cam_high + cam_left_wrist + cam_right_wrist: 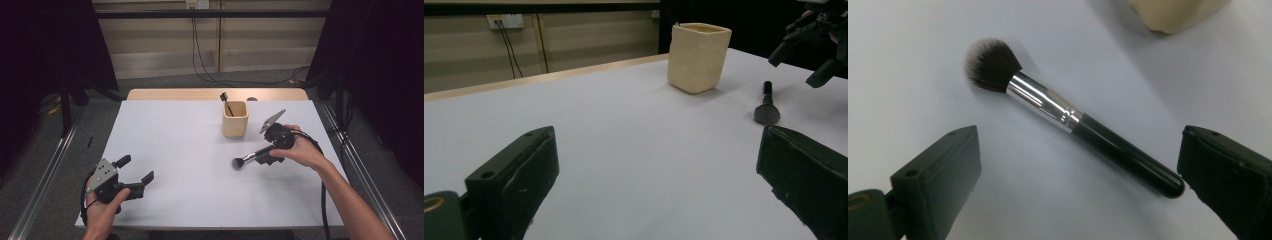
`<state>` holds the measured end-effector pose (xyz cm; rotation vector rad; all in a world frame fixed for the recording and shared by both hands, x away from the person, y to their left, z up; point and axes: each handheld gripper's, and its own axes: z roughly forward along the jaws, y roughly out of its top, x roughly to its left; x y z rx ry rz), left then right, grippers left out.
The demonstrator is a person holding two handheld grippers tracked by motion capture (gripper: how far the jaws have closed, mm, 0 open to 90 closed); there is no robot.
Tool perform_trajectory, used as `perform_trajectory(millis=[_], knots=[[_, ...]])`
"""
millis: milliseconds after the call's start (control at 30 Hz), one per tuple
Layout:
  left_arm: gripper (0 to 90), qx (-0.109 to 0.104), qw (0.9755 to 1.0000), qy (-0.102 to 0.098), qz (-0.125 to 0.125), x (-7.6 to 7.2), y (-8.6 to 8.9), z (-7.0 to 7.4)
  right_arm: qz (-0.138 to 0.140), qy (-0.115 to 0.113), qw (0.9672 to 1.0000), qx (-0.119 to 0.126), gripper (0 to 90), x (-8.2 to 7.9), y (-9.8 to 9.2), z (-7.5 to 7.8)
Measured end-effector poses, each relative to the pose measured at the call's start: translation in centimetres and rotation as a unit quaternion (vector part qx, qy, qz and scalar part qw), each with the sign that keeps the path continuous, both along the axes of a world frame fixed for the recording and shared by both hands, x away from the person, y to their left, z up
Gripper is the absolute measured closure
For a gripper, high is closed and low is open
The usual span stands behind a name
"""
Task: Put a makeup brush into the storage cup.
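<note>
**Jaws spread over a brush lying flat**

Black jaws of the right gripper (266,152) stand wide apart, holding nothing, poised over the makeup brush (1068,116). It lies flat on the white tabletop (190,150), bristles away from the cream cup (235,120) nearby, where a second brush seems to stand. Near the front edge, the left gripper (134,170) hovers wide open, empty too.

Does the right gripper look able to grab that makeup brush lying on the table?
Probably yes: the right gripper is open just above the brush, whose handle lies between its jaws, with nothing in the way.
</note>
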<state>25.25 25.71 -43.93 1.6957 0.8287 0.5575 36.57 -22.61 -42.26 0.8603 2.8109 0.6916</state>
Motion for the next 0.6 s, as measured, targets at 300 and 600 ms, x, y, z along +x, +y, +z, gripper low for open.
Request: perform_trajectory(millis=[300, 600], knots=[[3.4, 0.000, 1.0000, 0.000, 0.000, 0.0, 0.0, 0.0, 0.039, 0.015, 0.9990, -0.019, 4.5, 0.9, 1.2, -0.1], [3.4, 0.000, 1.0000, 0.000, -0.002, 0.0, -0.1, 0.0, 0.065, 0.025, 0.9967, -0.042, 7.9, 1.6, 2.4, -1.2]])
